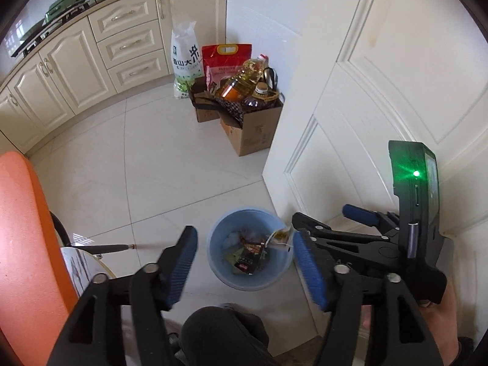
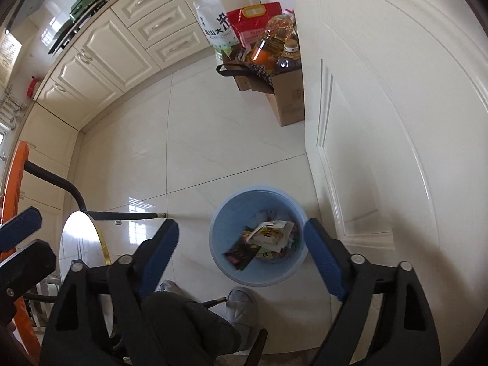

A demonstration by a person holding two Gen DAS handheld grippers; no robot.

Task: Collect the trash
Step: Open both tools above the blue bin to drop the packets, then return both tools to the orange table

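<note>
A light blue bin (image 1: 276, 270) stands on the white tile floor by the white door; it also shows in the right wrist view (image 2: 222, 222). Several wrappers lie in it, among them a dark red packet (image 1: 248, 257) and a white and yellow packet (image 2: 270, 235). A yellowish wrapper (image 1: 280, 235) is in the air just over the bin's right rim, free of any finger. My left gripper (image 1: 245, 268) is open and empty above the bin. My right gripper (image 2: 241, 257) is open and empty above the bin too; its body shows in the left wrist view (image 1: 360, 238).
A cardboard box (image 1: 253, 125) with oil bottles and two rice bags (image 1: 186, 61) stand in the far corner by cream cabinets (image 1: 70, 70). An orange chair (image 1: 24, 228) and a round gold-rimmed table (image 2: 82, 241) are at the left. My knee (image 1: 222, 329) and grey slipper (image 2: 241, 305) are below.
</note>
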